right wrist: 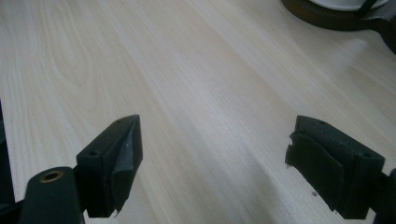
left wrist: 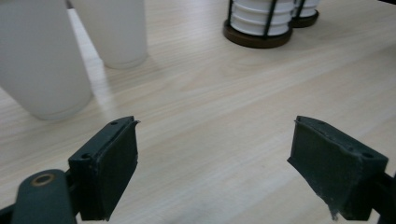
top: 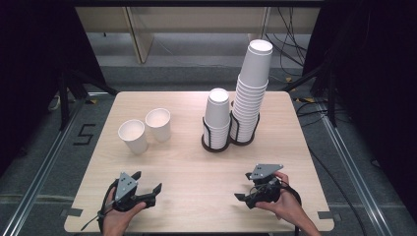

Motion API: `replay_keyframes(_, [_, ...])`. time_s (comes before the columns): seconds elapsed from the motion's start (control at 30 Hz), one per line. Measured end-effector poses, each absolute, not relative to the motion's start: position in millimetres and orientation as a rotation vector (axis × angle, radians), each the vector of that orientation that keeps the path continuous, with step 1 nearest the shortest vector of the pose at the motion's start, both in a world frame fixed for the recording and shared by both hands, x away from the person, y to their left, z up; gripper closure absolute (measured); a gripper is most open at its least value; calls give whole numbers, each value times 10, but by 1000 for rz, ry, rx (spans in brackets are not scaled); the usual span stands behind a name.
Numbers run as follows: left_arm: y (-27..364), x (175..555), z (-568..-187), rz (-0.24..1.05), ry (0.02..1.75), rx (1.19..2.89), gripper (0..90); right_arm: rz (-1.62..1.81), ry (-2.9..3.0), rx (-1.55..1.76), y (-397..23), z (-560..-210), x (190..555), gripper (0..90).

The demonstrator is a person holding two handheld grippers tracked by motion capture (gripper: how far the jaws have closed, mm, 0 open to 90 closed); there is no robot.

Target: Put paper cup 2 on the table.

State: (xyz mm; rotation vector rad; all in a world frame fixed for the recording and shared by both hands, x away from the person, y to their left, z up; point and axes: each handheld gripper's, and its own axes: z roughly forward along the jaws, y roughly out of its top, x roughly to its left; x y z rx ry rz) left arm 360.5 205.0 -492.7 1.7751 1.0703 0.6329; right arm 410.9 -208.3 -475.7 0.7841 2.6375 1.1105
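Two loose white paper cups [top: 133,136] [top: 158,124] stand upright side by side on the left of the wooden table [top: 187,162]. Right of centre, a short stack of cups [top: 217,115] and a tall stack [top: 252,88] sit in black wire holders. My left gripper [top: 147,180] rests low near the front left, open, with nothing between its jaws. In the left gripper view the gripper [left wrist: 215,135] faces bare wood, with the two cups [left wrist: 42,60] [left wrist: 116,32] ahead on the left. My right gripper [top: 243,186] is open near the front right; in its own view the gripper [right wrist: 217,135] spans bare table.
The holders' dark round bases [left wrist: 254,39] [right wrist: 327,16] lie ahead of both grippers. Light wood stretches between the grippers and the cups. Cables [top: 295,54] trail on the floor behind the table, and dark curtains flank both sides.
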Motion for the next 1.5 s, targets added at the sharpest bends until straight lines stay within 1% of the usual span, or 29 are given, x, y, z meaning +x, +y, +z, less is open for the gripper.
replay_keyframes(0.1, [1979,3536,-4931,608,1035,1790,146,1134,2642,784,-2097,-4773,4068,174])
replay_keyframes(0.17, [1916,3472,-4933,622,991,1794,146,1143,2642,763,-2104,-4785,4053,172])
replay_keyframes(0.5, [1764,3266,-4969,563,975,1823,146,1138,2655,798,-2136,-4828,3955,171])
replay_keyframes(0.83, [1659,3091,-4953,519,905,1871,146,1168,2657,792,-2147,-4854,3788,168])
replay_keyframes(1.0, [1627,3069,-4941,525,846,1911,146,1150,2678,809,-2160,-4895,3711,160])
replay_keyframes(1.5, [1640,3097,-4944,515,867,1928,146,1095,2701,843,-2182,-4940,3730,160])
